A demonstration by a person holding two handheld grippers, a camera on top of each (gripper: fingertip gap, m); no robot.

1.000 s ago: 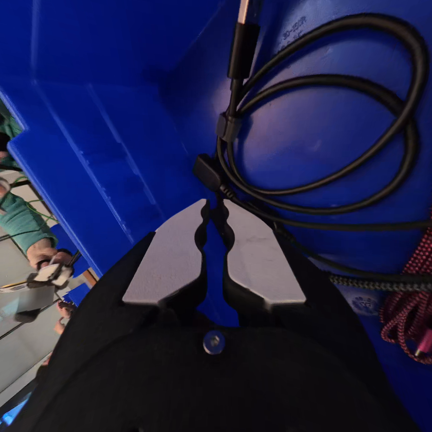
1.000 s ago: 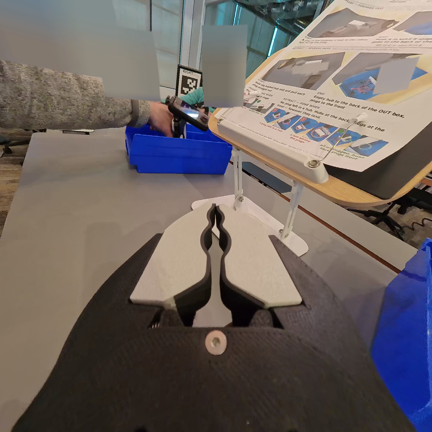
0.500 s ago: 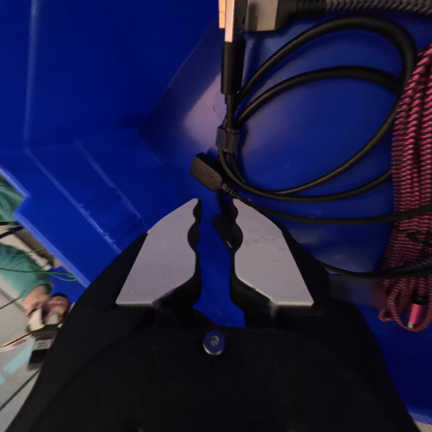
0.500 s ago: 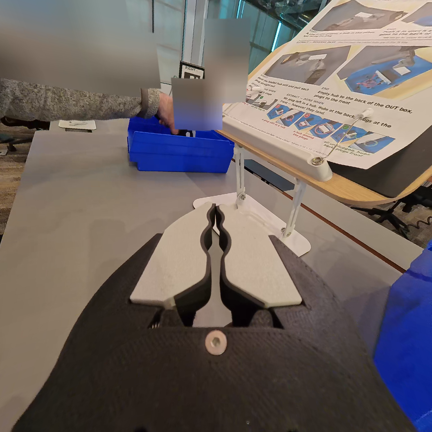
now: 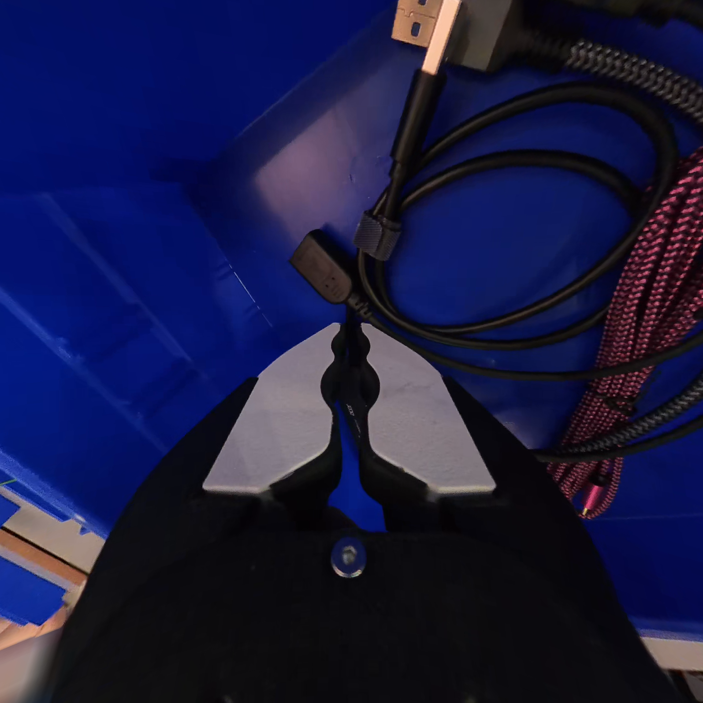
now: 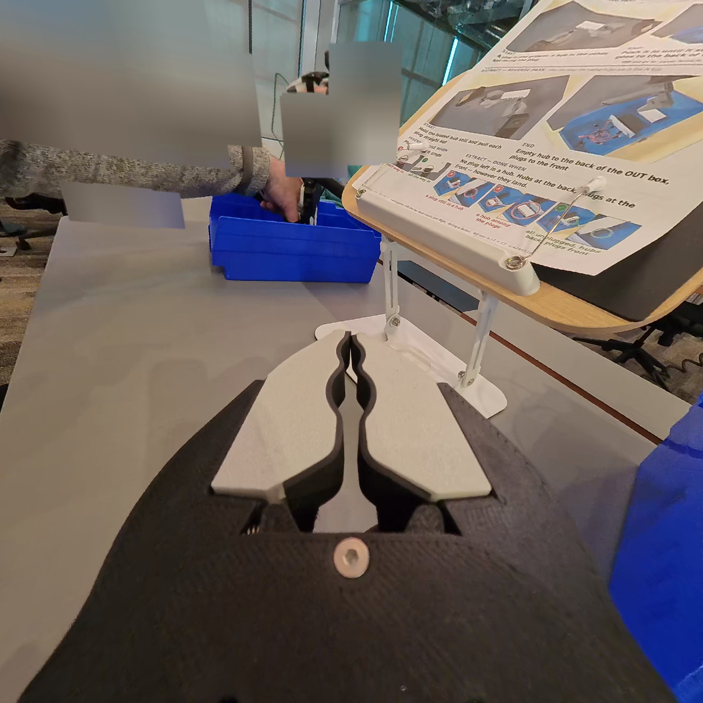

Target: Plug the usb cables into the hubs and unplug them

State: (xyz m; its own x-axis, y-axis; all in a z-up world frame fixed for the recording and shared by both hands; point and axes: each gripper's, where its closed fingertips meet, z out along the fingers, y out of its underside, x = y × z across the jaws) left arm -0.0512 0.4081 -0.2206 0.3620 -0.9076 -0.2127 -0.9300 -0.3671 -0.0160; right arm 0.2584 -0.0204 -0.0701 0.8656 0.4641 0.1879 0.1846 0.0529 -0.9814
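In the left wrist view I look down into a blue bin [image 5: 114, 190]. A coiled black USB cable [image 5: 532, 334] lies in it, bound by a grey strap [image 5: 374, 237], with a black plug [image 5: 321, 272] just ahead of my fingertips. My left gripper [image 5: 350, 328] is shut on a strand of this black cable, which runs back between the fingers. A metal USB plug [image 5: 422, 26] on a grey braided cable [image 5: 627, 72] lies at the top. My right gripper [image 6: 350, 336] is shut with nothing between its fingers, over the grey table [image 6: 133, 361].
A pink braided cable [image 5: 665, 304] lies at the bin's right. In the right wrist view a white stand [image 6: 418, 353] holding an instruction sheet is just ahead. A far blue bin [image 6: 293, 251] has another person's hand [image 6: 283, 194] in it. Another blue bin [image 6: 665, 551] is at the right edge.
My left gripper opened half a second ago, then closed again on the black cable strand, moving slightly over the bin. My right gripper stayed shut and nearly still. The other person's hand dipped into the far bin.
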